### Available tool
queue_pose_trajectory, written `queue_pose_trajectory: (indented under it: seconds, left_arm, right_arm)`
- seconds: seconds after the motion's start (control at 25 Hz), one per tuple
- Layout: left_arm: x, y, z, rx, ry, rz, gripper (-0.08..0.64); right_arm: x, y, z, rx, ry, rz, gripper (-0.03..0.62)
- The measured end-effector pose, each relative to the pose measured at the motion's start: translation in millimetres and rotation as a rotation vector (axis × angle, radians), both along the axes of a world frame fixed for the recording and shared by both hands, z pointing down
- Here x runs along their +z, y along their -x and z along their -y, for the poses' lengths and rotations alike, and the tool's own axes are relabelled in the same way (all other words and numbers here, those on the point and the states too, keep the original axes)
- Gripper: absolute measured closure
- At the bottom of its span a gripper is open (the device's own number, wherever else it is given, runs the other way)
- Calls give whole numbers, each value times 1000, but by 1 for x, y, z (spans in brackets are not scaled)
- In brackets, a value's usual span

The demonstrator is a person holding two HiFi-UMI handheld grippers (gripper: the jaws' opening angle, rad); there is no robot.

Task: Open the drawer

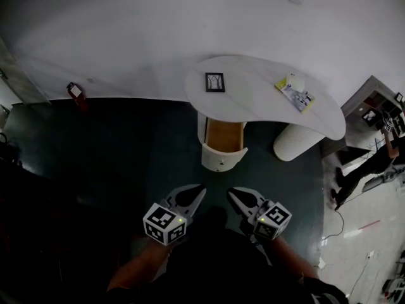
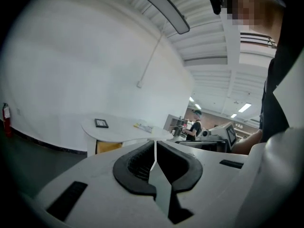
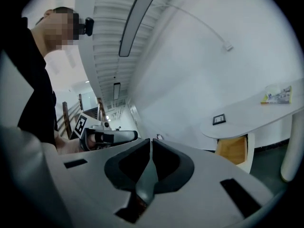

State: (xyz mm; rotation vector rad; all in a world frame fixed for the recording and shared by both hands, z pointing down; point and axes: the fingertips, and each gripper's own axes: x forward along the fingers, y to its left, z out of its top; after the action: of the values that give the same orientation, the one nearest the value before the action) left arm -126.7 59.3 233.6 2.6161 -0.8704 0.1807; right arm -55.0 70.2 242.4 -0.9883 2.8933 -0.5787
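A white curved-front drawer (image 1: 221, 152) stands pulled out from under the white kidney-shaped table (image 1: 253, 100), and its wooden inside shows. It appears as an orange panel (image 2: 108, 147) in the left gripper view and the drawer (image 3: 232, 148) also shows in the right gripper view. Both grippers hang side by side over the dark floor, well short of the drawer front and touching nothing. My left gripper (image 1: 200, 190) (image 2: 155, 146) has its jaws pressed together with nothing between them. My right gripper (image 1: 231, 192) (image 3: 151, 144) is likewise shut and empty.
A black picture frame (image 1: 214, 82) and a yellow-edged booklet (image 1: 295, 92) lie on the table. A thick white cylinder leg (image 1: 296, 142) stands right of the drawer. A red fire extinguisher (image 1: 77, 94) sits by the wall at left. A person (image 1: 373, 163) stands at far right.
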Motion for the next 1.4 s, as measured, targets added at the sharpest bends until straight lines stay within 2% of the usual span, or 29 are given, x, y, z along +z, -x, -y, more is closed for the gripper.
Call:
queue_pose_trajectory:
  seconds: [0.12,0.36,0.52,0.64,0.8,0.96,1.08,1.4]
  left_arm:
    - [-15,1,-10,4,-17,-16,537]
    - [-45,-20,-32,-20,-116,19,537]
    - [-65,-45,-44,-70,-176,33,537]
    - [-80,-71,-55,-102,-176,2,537]
    - [-93,-115,-71,-69,-182,-28,537]
    - [-103,-142,-80,-21,-255,38,538]
    - [-106,-147,-77,-14,-291,83,537]
    - [-115,-150,-76,-6,-321,87,537]
  right_arm:
    - [-26,-1,-15,6,-39,-9,568]
    - [-65,-39,-39,55,-137,12,572]
    - [-83,-72,-48,58,-186,23,574]
    - [-99,-101,-63,53,-218,17,575]
    - [-114,-147,-79,111,-239,9,577]
    - [-124,-178,-89,157,-261,8,577]
    - [-127,-192,-91,180,-285,-3,577]
    - [-137,-197,-94,199,-337,-27,577]
